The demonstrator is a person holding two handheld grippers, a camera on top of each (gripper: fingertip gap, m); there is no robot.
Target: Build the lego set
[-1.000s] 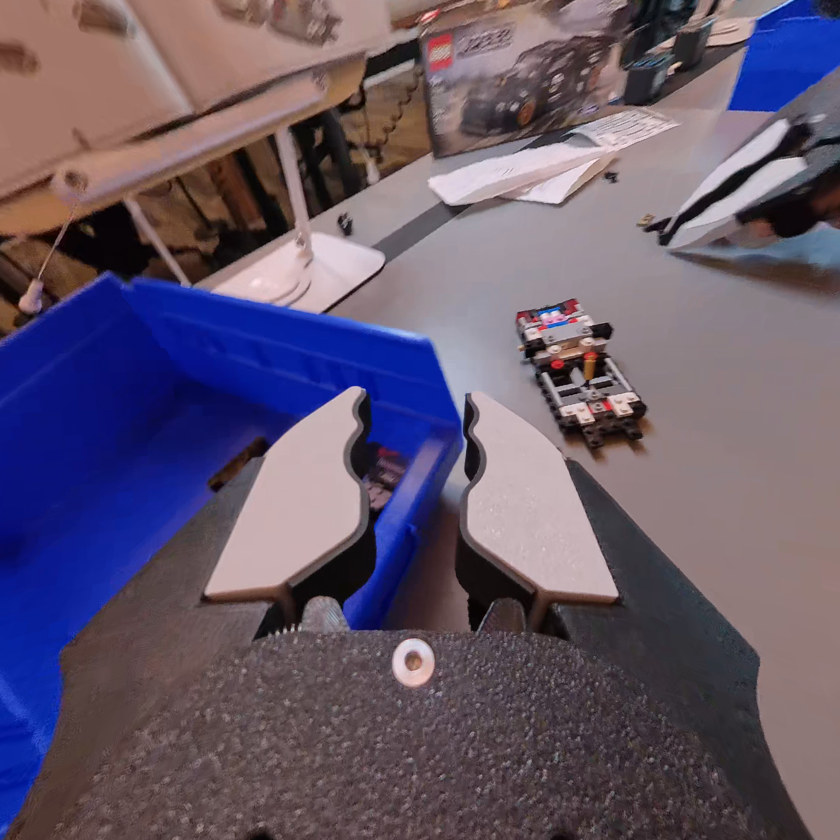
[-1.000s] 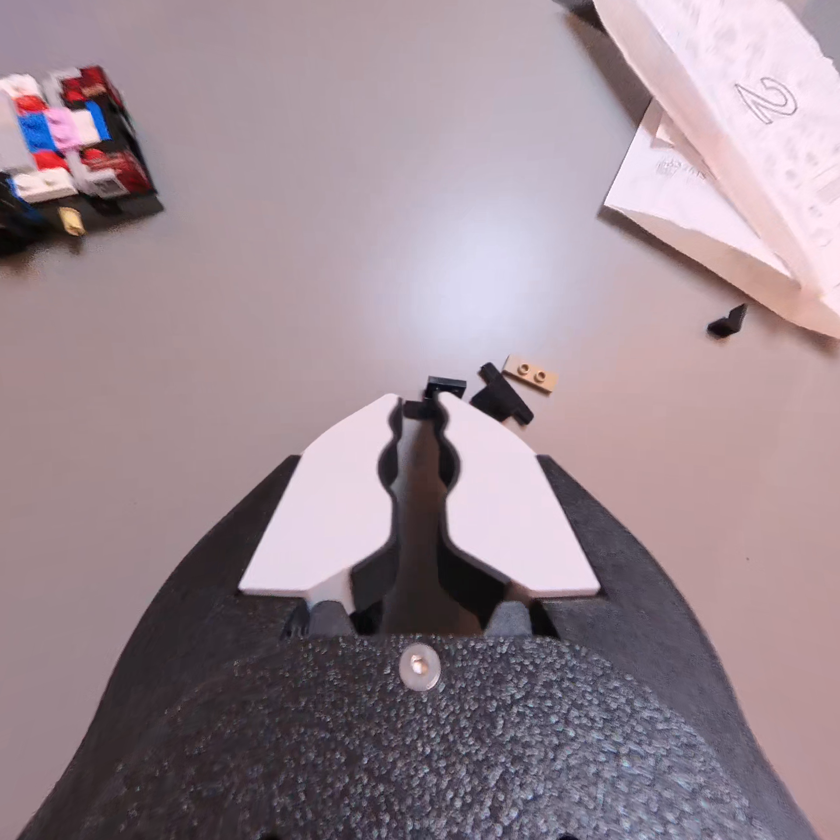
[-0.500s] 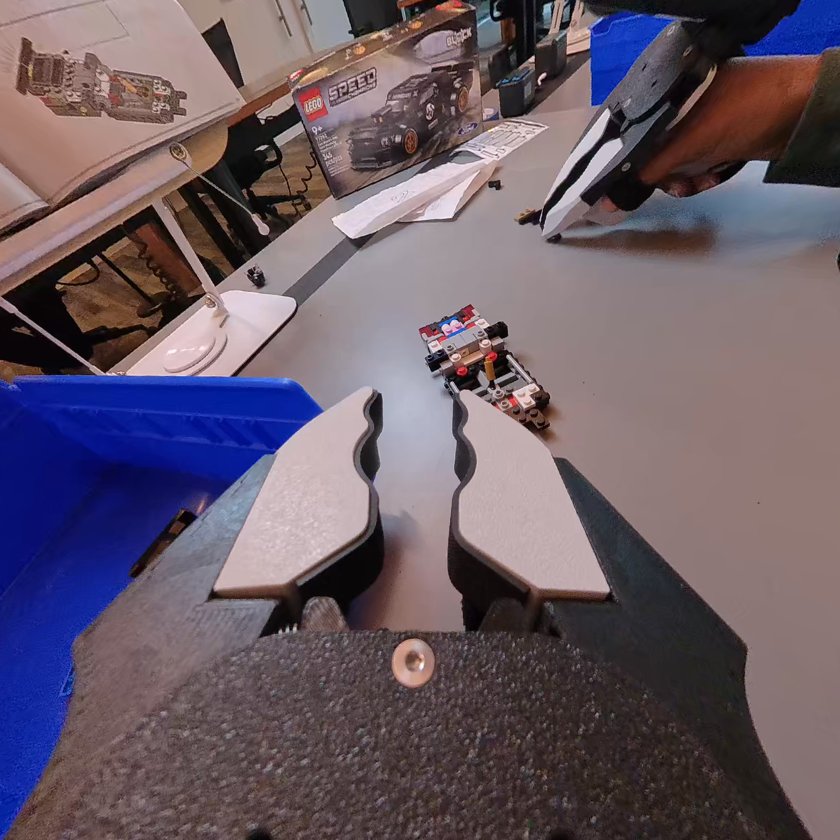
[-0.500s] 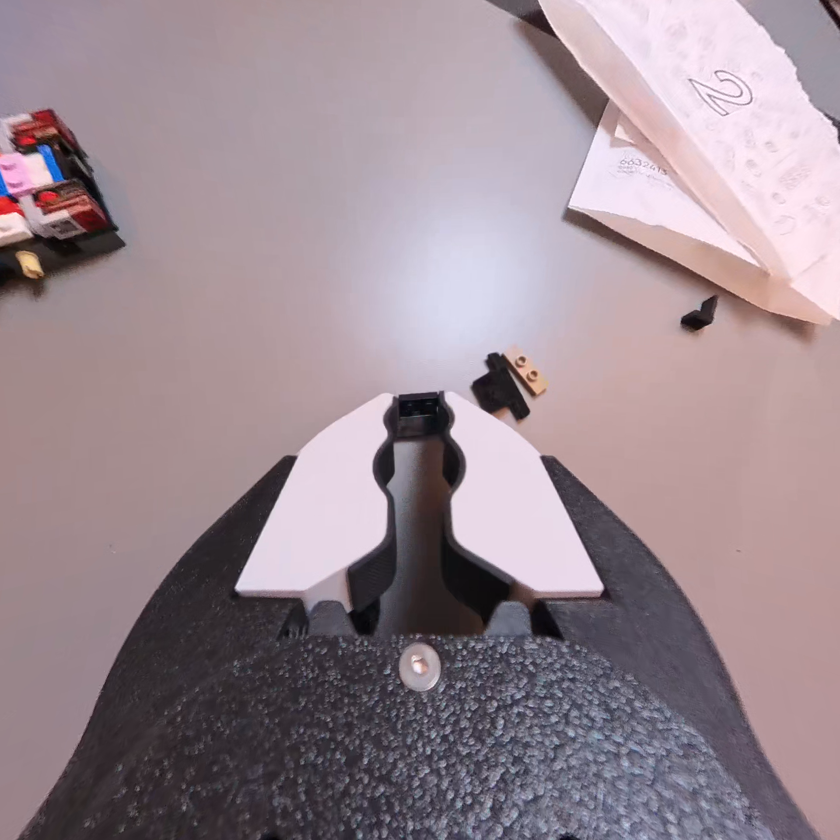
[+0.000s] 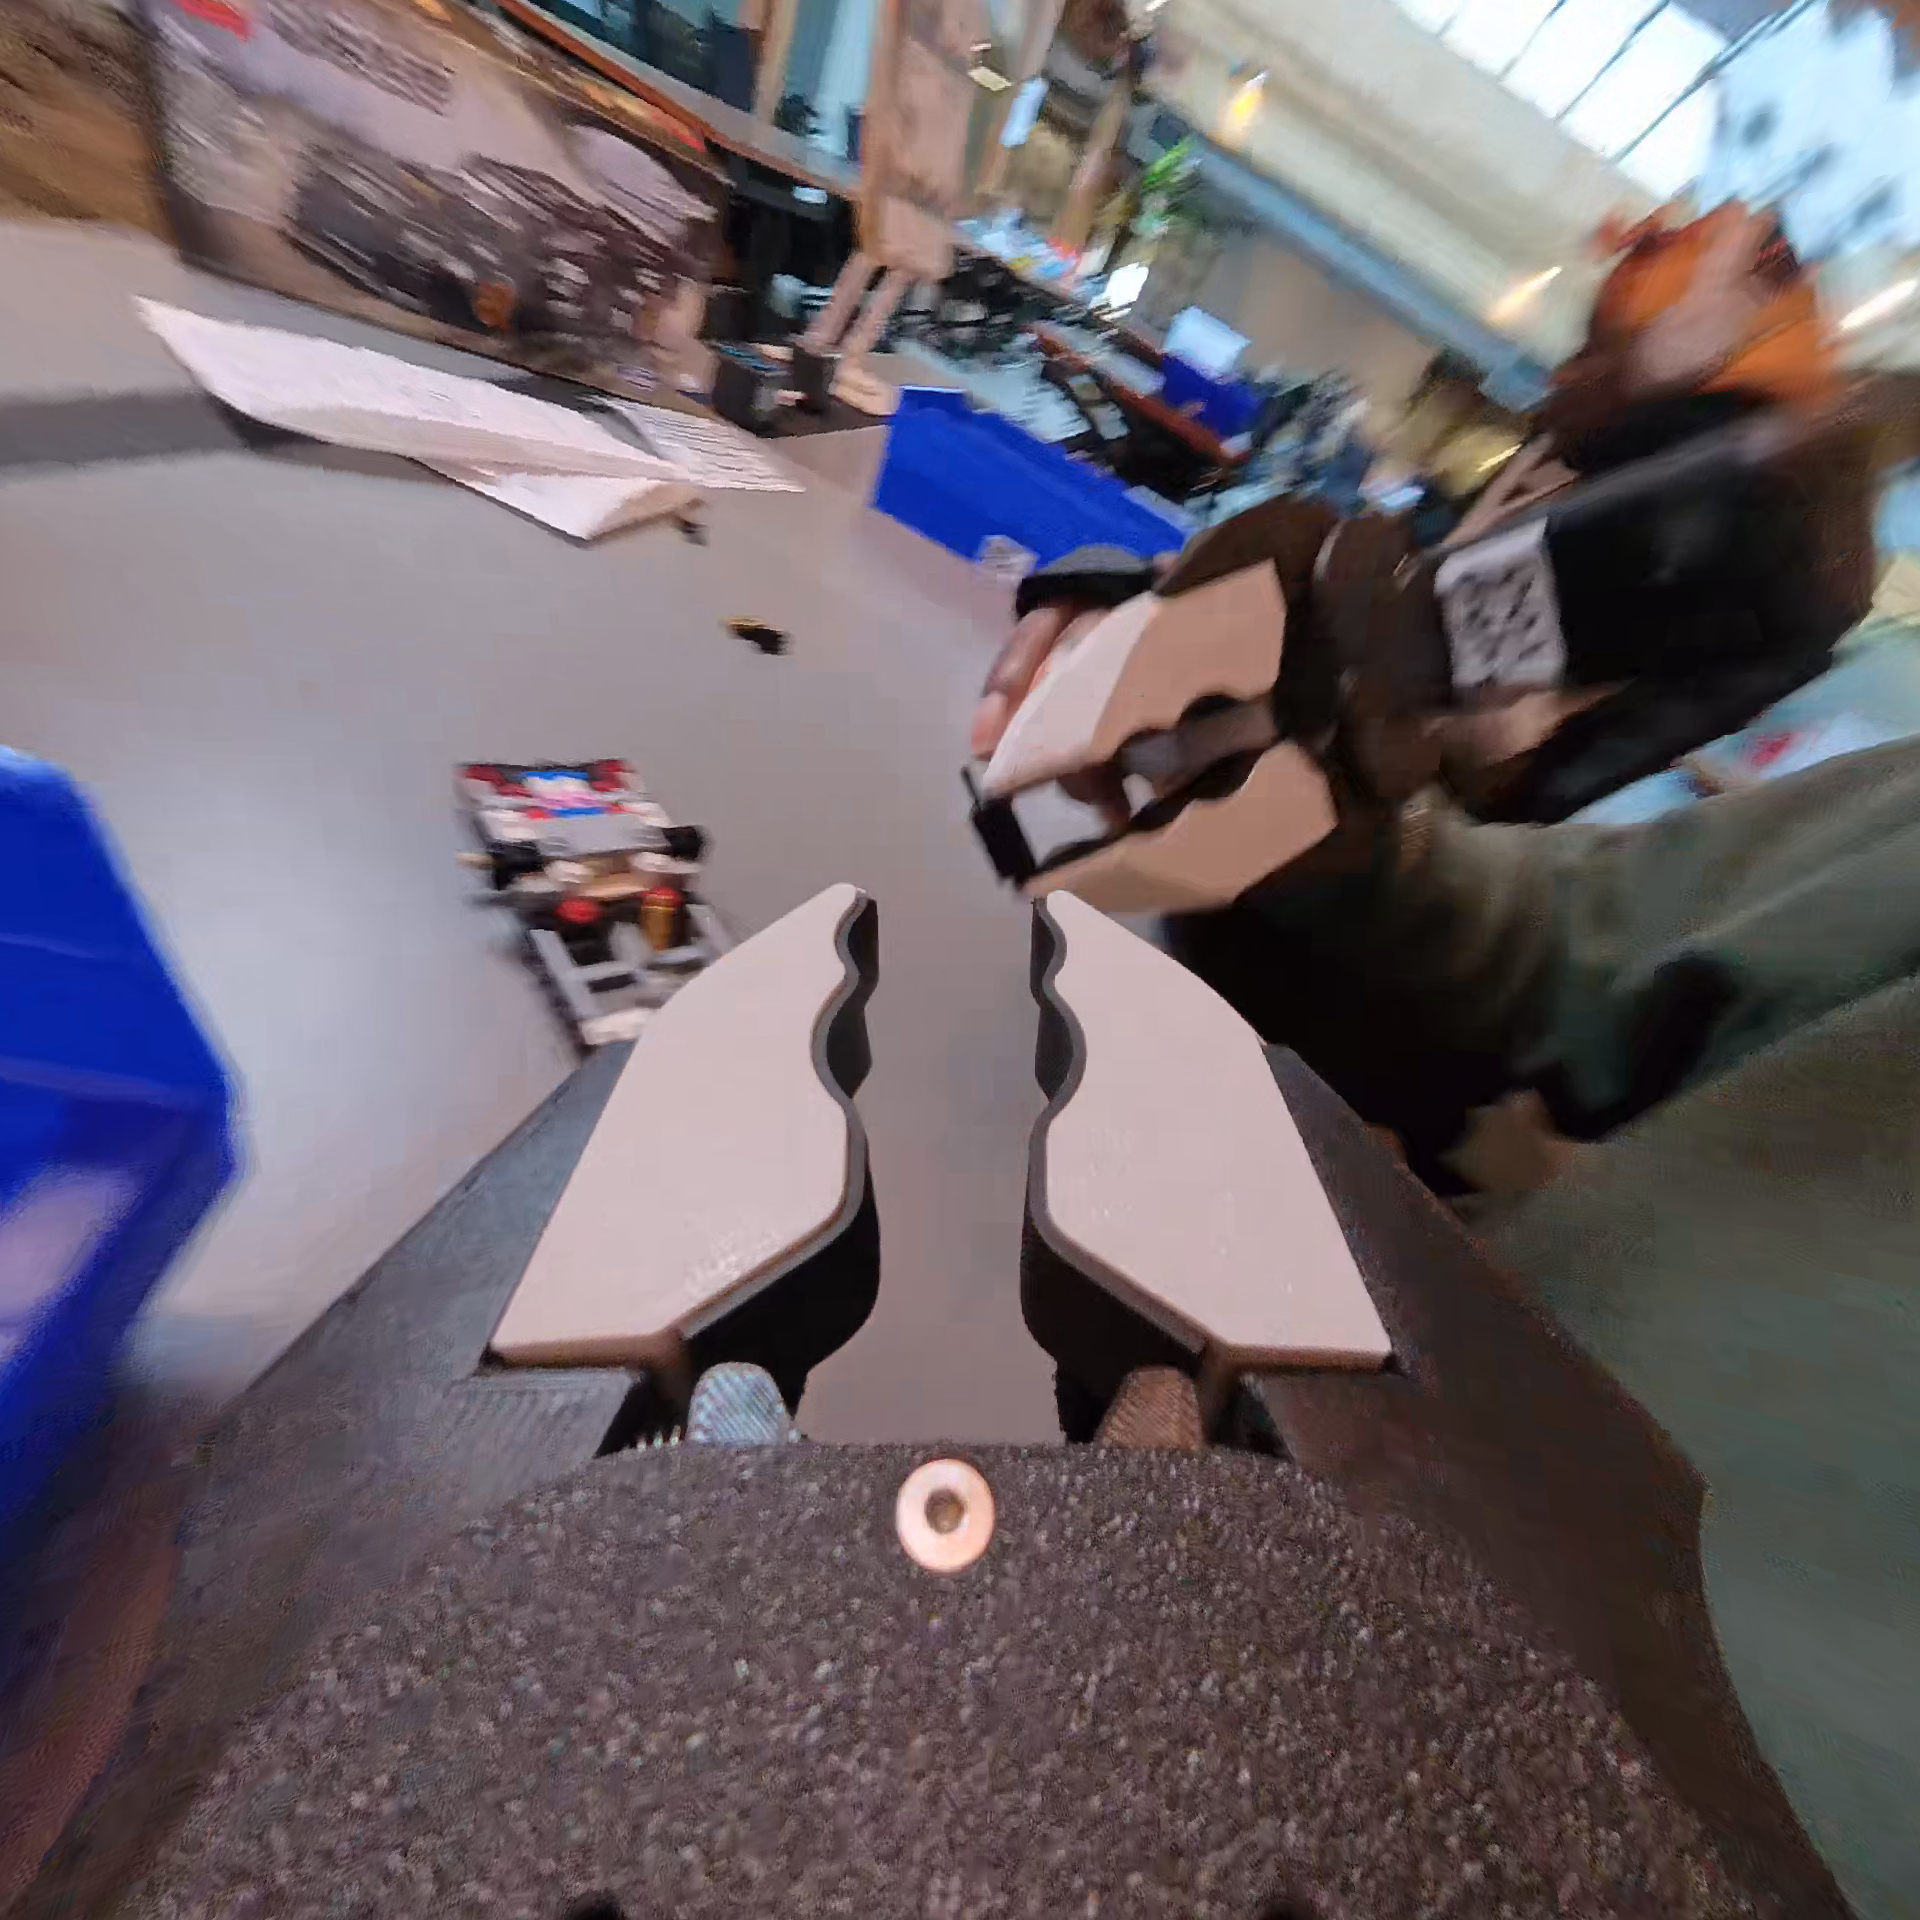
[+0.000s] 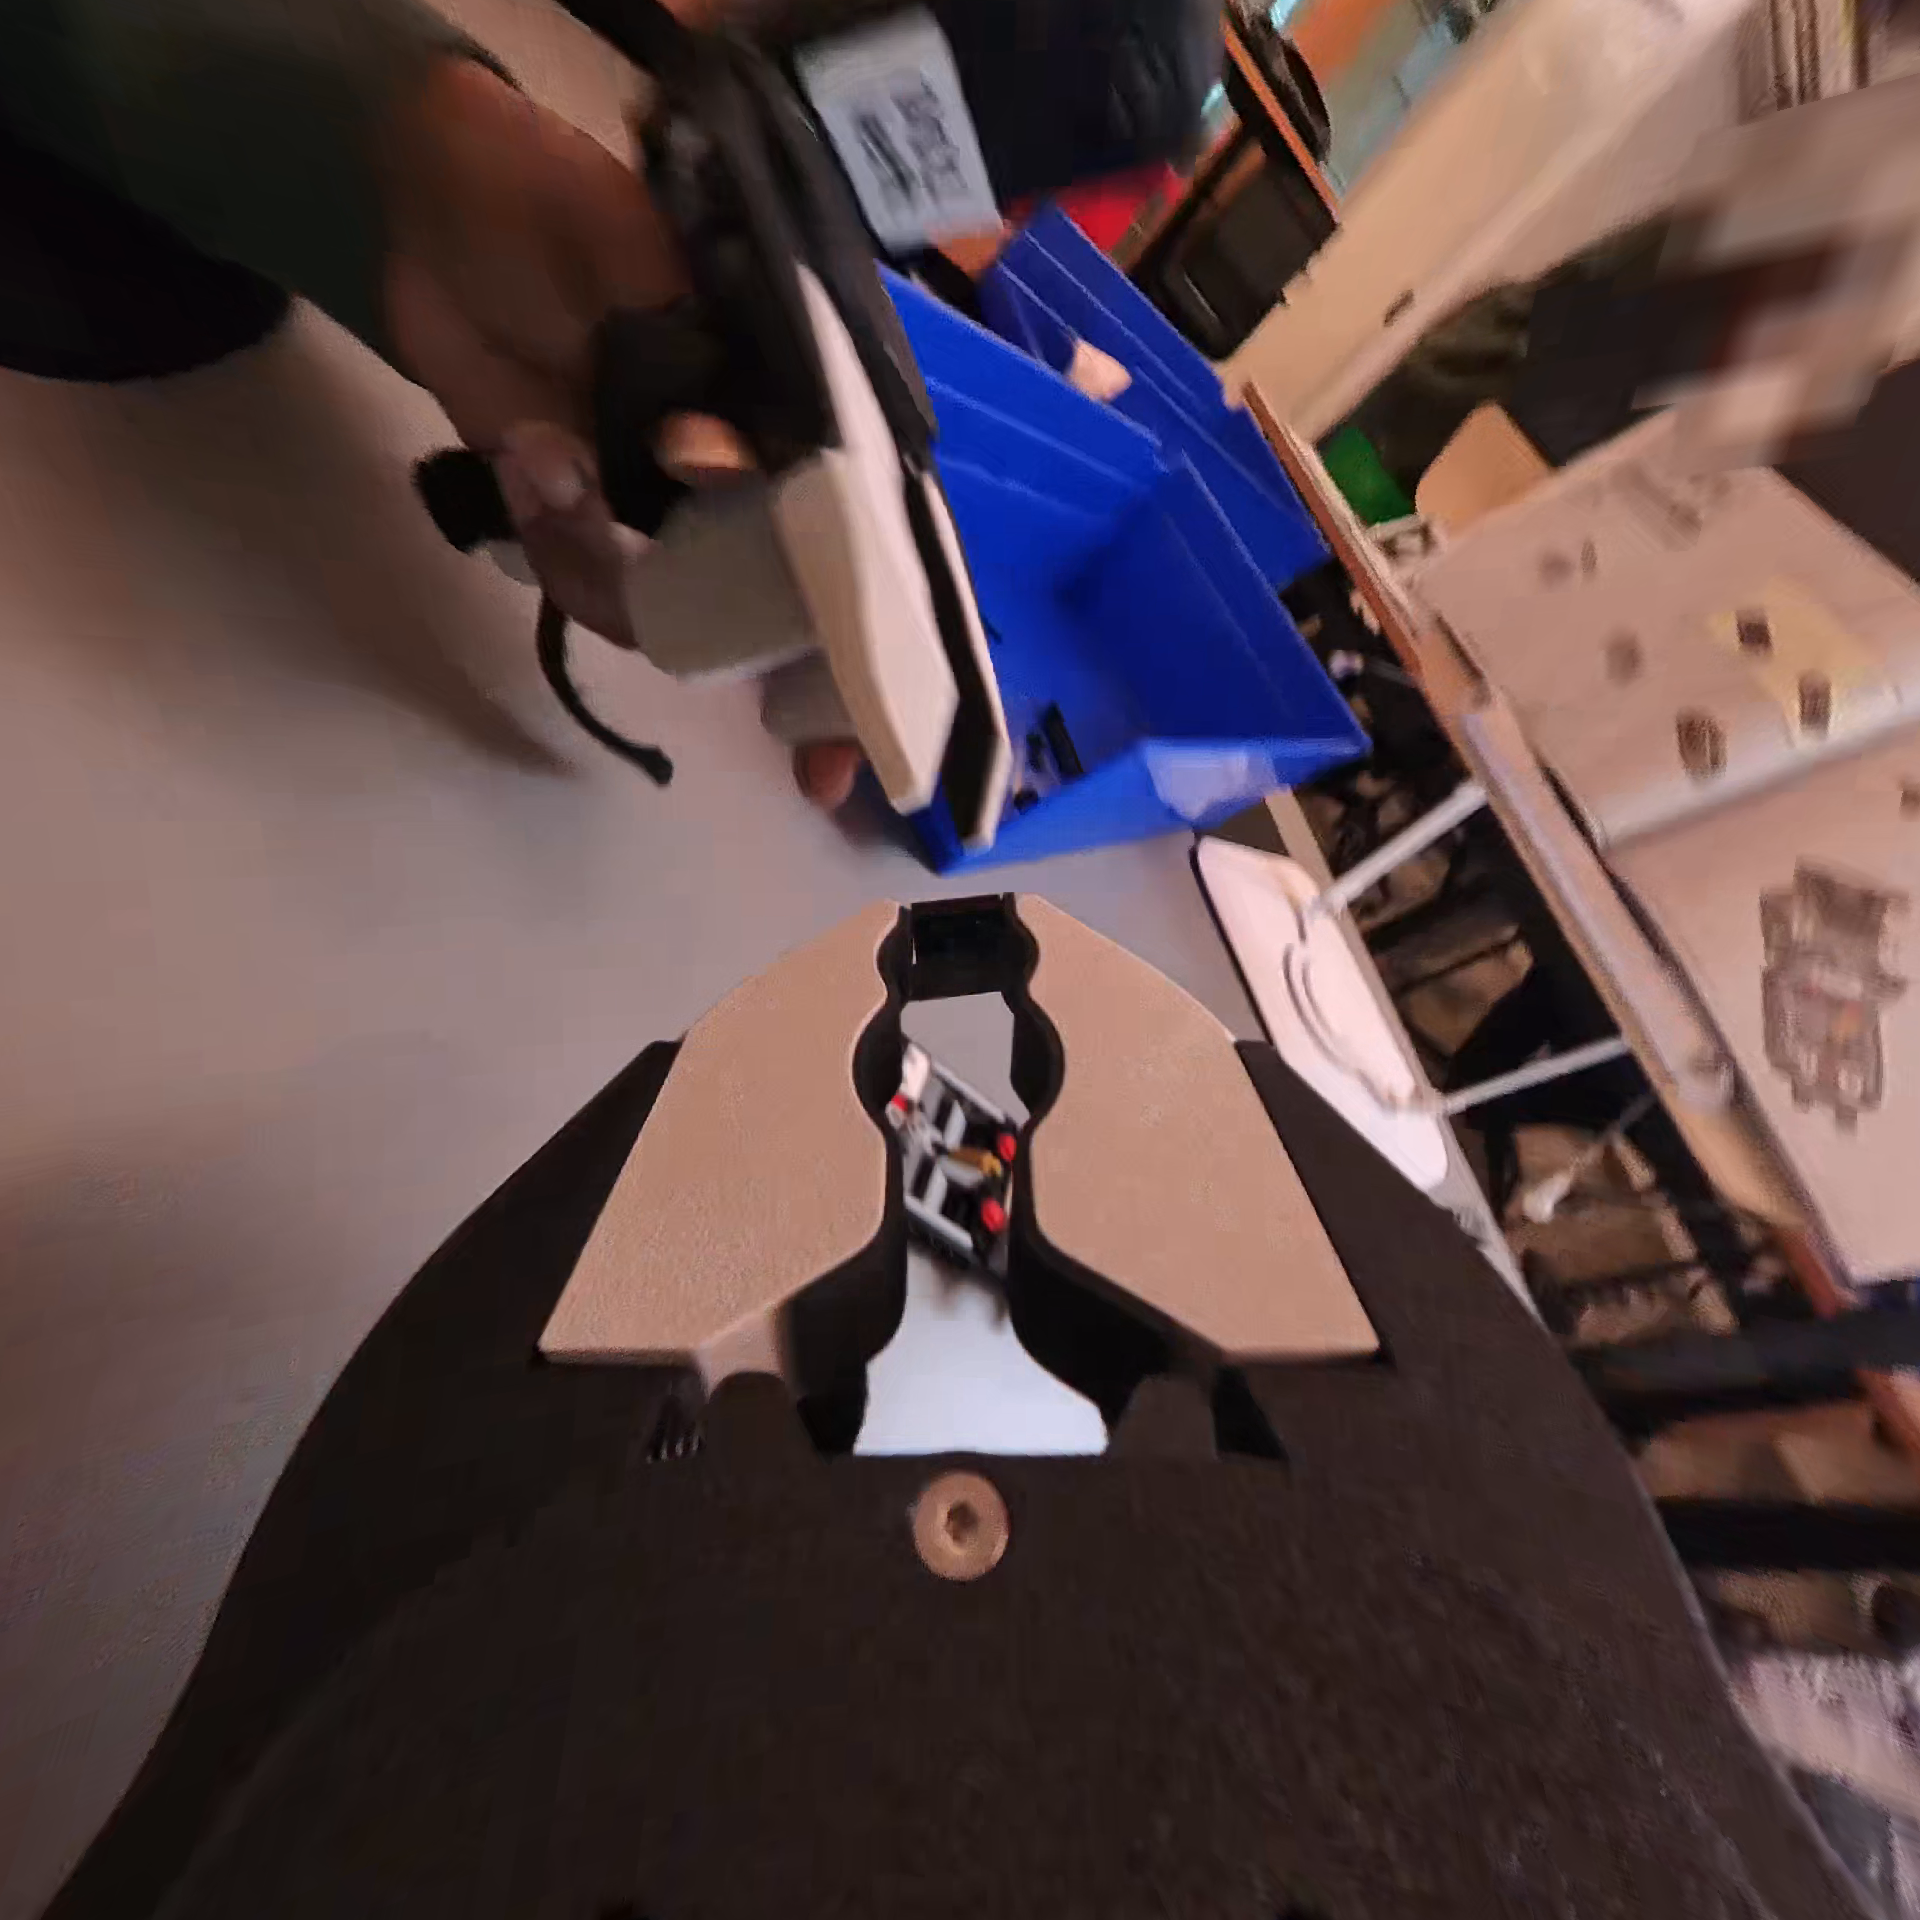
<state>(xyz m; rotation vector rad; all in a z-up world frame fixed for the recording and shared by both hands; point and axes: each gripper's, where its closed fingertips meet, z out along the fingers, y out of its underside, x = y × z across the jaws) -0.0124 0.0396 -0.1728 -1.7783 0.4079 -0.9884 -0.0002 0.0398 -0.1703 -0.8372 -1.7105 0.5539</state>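
- Right wrist view: my right gripper (image 6: 958,914) has its jaws clamped on a small black brick (image 6: 958,948), pinched at the very fingertips and held in the air above the grey worktop (image 6: 260,935).
- Through the gap behind the brick I see the part-built toy car chassis (image 6: 951,1164) lying on the worktop below.
- Left wrist view: my left gripper (image 5: 954,909) has its jaws apart with nothing between them; only bare worktop (image 5: 312,644) shows through the gap.
- Same view: the right gripper (image 5: 1023,831) hangs just beyond my left fingertips, up and to the right, brick (image 5: 1003,831) at its tip, a hand (image 5: 1049,644) wrapped round its body.
- The chassis (image 5: 587,883) sits on the worktop just left of the left fingertip.
- A blue bin (image 5: 94,1039) stands at the worktop's left side; in the right wrist view the bin (image 6: 1164,665) is behind the left gripper (image 6: 951,769).
- Two tiny loose pieces (image 5: 756,634) lie farther out; too blurred to identify.
- White paper sheets (image 5: 416,416) and a printed box (image 5: 436,218) lie toward the far edge. Both views are motion-blurred.
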